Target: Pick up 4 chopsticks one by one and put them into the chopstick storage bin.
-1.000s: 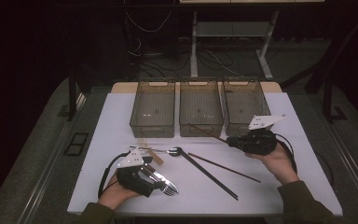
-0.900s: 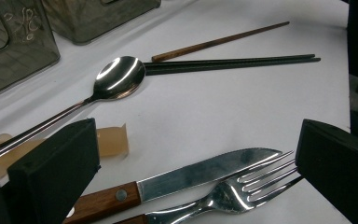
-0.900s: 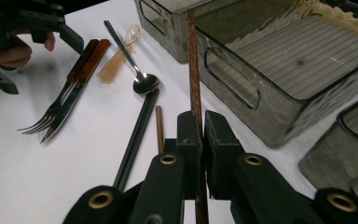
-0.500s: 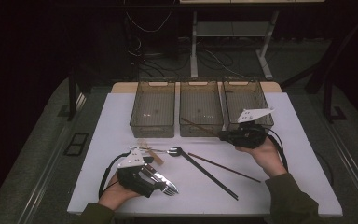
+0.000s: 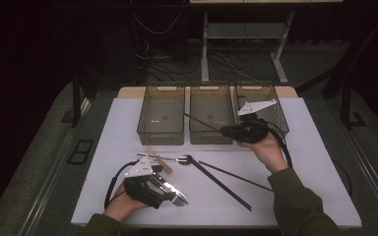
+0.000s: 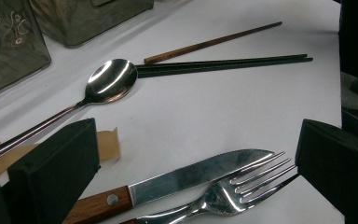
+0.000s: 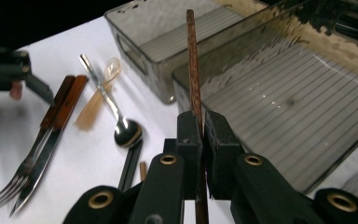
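My right gripper is shut on a brown chopstick, held above the table. The stick's far end reaches out over the middle bin. In the right gripper view the jaws pinch the brown chopstick upright between them. My left gripper rests near the front edge and is open. A fork and a wood-handled knife lie on the table between its spread jaws, untouched.
Three translucent grey bins stand in a row at the back: the left bin, the middle one and the right bin. A metal spoon, a black chopstick pair, another brown chopstick and a tan wooden piece lie mid-table.
My right gripper has carried the brown chopstick left and a little up, from in front of the right bin toward the middle one. The left gripper has stayed put.
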The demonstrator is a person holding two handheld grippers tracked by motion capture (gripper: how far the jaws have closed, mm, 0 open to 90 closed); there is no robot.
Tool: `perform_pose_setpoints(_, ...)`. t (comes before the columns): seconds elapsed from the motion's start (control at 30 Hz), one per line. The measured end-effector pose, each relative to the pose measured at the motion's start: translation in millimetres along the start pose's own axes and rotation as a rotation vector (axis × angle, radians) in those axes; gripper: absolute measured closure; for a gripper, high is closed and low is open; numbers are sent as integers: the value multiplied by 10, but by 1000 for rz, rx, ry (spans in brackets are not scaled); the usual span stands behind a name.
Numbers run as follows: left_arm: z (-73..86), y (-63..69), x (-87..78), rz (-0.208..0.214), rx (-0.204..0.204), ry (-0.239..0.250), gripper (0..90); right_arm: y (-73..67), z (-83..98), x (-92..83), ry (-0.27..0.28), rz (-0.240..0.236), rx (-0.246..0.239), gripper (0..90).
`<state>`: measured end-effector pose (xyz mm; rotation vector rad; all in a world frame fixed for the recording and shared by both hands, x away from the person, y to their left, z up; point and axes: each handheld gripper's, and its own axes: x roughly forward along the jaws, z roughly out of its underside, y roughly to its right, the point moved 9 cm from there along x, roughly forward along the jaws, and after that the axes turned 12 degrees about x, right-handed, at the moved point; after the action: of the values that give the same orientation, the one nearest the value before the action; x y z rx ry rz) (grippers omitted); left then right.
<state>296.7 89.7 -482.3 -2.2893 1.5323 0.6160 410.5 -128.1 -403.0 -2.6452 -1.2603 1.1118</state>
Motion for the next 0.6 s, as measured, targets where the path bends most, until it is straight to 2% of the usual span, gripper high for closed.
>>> perform_pose_setpoints(0.23, -13, 5, -1, 1, -3, 7, 0, -34, -198, 121, -5, 20, 16, 854)
perform_pose_setpoints(0.6, -21, 17, -10, 7, 3, 3, 0, -138, -498, 439, -11, 46, 12, 854)
